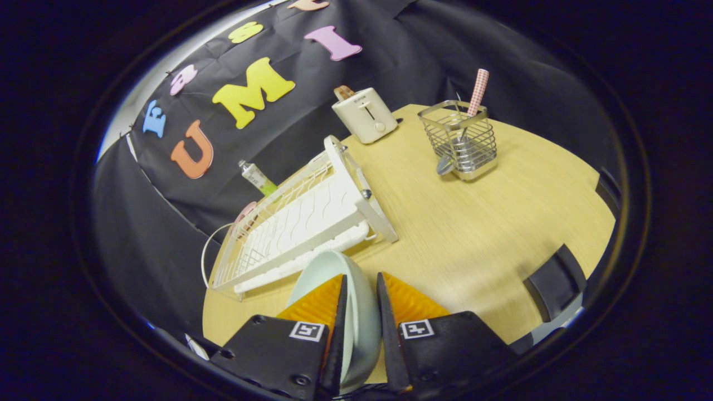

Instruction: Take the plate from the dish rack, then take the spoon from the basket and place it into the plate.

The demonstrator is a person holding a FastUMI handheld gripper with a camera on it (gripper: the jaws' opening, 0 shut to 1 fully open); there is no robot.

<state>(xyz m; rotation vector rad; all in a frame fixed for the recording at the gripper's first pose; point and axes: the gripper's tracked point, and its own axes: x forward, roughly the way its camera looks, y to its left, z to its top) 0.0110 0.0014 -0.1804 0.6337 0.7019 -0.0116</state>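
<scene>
**Gripper view: plate clamped on edge, spoon in basket**

Gripper view, lower centre of frame: hand-held gripper clamped on a pale green plate, held on edge between the two fingers, one finger on each face. Plate rim pokes up past the fingertips, right in front of the near end of the white dish rack. Dish rack lies slantwise across the wooden table, running from centre frame down toward the lower left, wire tines visible inside. Upper right of frame: wire basket standing on the table, well apart from the plate. Inside it, a spoon with a pink checked handle sticking up above the rim and its bowl showing low at the basket's side. Upper centre: white toaster at the table's far edge, beyond the rack. Small bottle behind the rack, left of centre.
</scene>
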